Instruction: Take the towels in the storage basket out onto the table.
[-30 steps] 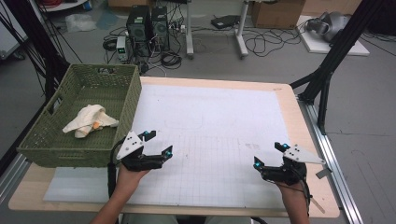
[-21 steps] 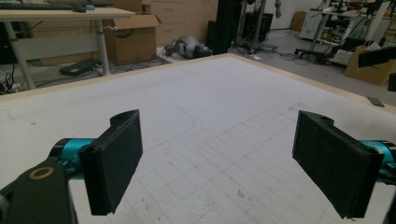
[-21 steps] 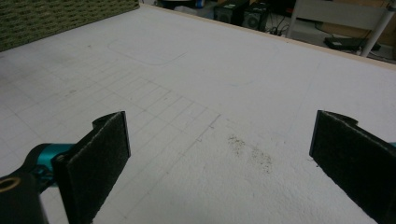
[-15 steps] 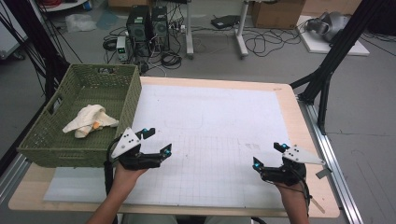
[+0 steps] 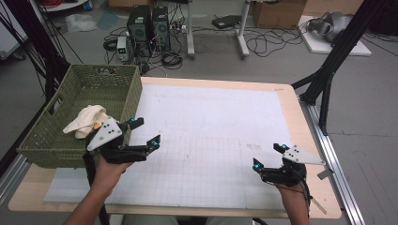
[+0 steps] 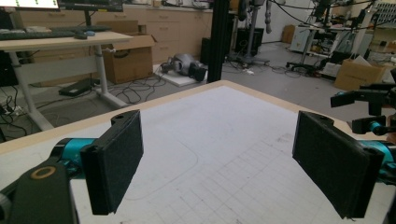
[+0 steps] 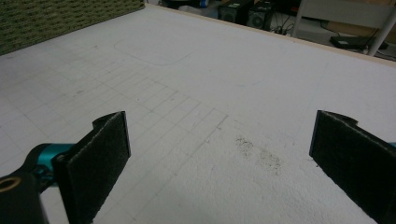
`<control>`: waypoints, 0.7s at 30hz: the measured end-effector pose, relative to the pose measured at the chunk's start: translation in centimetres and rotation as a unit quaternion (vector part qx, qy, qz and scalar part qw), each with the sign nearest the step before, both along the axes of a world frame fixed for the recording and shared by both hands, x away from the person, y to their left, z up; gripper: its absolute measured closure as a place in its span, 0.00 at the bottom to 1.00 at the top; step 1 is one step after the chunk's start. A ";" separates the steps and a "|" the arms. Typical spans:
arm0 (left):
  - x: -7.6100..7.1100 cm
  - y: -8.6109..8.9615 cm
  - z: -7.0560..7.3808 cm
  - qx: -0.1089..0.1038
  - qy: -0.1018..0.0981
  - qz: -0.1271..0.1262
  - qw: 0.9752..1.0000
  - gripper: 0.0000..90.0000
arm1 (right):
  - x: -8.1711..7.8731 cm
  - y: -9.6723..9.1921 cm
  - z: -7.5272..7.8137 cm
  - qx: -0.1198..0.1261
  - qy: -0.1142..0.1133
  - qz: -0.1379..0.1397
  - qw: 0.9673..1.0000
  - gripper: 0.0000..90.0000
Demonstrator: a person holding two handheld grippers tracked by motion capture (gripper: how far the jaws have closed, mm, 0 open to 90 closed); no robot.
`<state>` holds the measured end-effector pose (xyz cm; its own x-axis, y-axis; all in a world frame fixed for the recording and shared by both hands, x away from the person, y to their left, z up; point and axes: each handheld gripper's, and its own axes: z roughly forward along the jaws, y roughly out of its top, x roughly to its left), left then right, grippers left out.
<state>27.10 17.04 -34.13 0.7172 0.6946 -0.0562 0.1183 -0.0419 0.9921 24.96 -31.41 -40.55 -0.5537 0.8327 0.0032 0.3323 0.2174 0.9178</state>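
At the left edge of the high view sits the green woven basket (image 5: 51, 140), on the table's left end, partly overhanging the white gridded mat (image 5: 211, 136). Inside it lies a cream crumpled cloth (image 5: 87, 119) with a small orange spot at its lower edge; what the spot is you cannot tell.

Just right of the basket's near corner you hold the left gripper (image 5: 143, 133) in your left hand (image 5: 105, 171), at the lower left of the frame. Its jaws stand spread wide with nothing between them, one teal tip close beside the basket wall, the other out over the mat. In the left gripper view its two black pads frame bare mat, a faint rounded-rectangle outline drawn on it at centre, and the other gripper shows at the right edge (image 6: 369, 109).

Centre of the high view: mat only, grid lines on its lower half, a small dark smudge (image 5: 251, 146) right of centre.

Lower right of the frame: the right gripper (image 5: 269, 156), held in your right hand (image 5: 293, 197), jaws likewise spread apart and holding nothing. In the right gripper view the dark smudge (image 7: 257, 151) lies on the mat between the pads, and the basket wall (image 7: 56, 18) fills the upper left corner.
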 end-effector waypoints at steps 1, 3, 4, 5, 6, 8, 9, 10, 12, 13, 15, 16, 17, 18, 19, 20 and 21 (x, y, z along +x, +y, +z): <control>0.1 0.7 0.6 0.001 0.000 0.002 1.000 0.19 | 0.0 0.0 0.0 0.000 -0.001 0.001 1.000 0.05; 0.2 1.1 1.0 0.001 -0.001 0.002 1.000 0.19 | 0.0 0.0 0.0 0.000 -0.002 0.001 1.000 0.05; 0.3 1.4 1.4 0.001 -0.002 0.003 1.000 0.19 | 0.1 0.1 0.0 0.001 -0.001 0.001 1.000 0.05; 0.4 1.8 1.8 0.000 -0.004 0.005 1.000 0.19 | 0.1 0.1 0.0 -0.002 0.000 0.001 1.000 0.05; 0.6 2.5 2.6 0.001 -0.009 0.007 1.000 0.19 | 0.1 0.1 -0.1 -0.001 -0.001 0.003 1.000 0.05; 0.7 2.8 3.0 0.000 -0.010 0.007 1.000 0.19 | 0.1 0.1 -0.1 -0.002 -0.001 0.003 1.000 0.05; 0.9 3.2 3.4 -0.001 -0.011 0.007 1.000 0.19 | 0.1 0.1 -0.1 -0.001 0.001 0.004 1.000 0.05; 1.1 3.5 3.8 -0.005 -0.010 0.006 1.000 0.19 | 0.2 0.1 -0.1 -0.003 -0.001 0.005 1.000 0.05; 1.8 4.6 4.6 -0.016 -0.007 0.008 1.000 0.19 | 0.1 0.2 -0.1 -0.002 0.003 0.005 1.000 0.05; 1.8 4.6 4.6 -0.016 -0.007 0.008 1.000 0.19 | 0.1 0.2 -0.1 -0.002 0.003 0.004 1.000 0.05; 2.3 5.2 5.0 -0.018 -0.003 0.010 1.000 0.19 | 0.2 0.2 -0.1 -0.001 0.004 0.005 1.000 0.05; 2.6 5.5 5.2 -0.017 -0.003 0.011 1.000 0.19 | 0.1 0.2 -0.1 -0.002 0.004 0.004 1.000 0.05; 2.8 5.8 5.3 -0.016 -0.001 0.012 1.000 0.19 | 0.1 0.2 -0.1 -0.002 0.004 0.004 1.000 0.05; 3.1 6.2 5.4 -0.014 0.000 0.016 1.000 0.19 | 0.2 0.2 -0.1 -0.001 0.004 0.004 1.000 0.05; 3.4 6.5 5.5 -0.013 0.002 0.020 1.000 0.19 | 0.2 0.2 -0.1 -0.002 0.004 0.004 1.000 0.05; 3.7 6.9 5.6 -0.013 0.003 0.025 1.000 0.18 | 0.2 0.2 -0.2 -0.003 0.004 0.005 1.000 0.05; 4.0 7.2 5.7 -0.013 0.004 0.027 1.000 0.18 | 0.2 0.2 -0.2 -0.003 0.004 0.005 1.000 0.05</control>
<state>31.14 24.26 -28.44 0.6785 0.7301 -0.0805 0.1284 -0.0099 0.9917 25.13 -31.19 -40.70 -0.5613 0.8276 0.0025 0.3377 0.2262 0.9137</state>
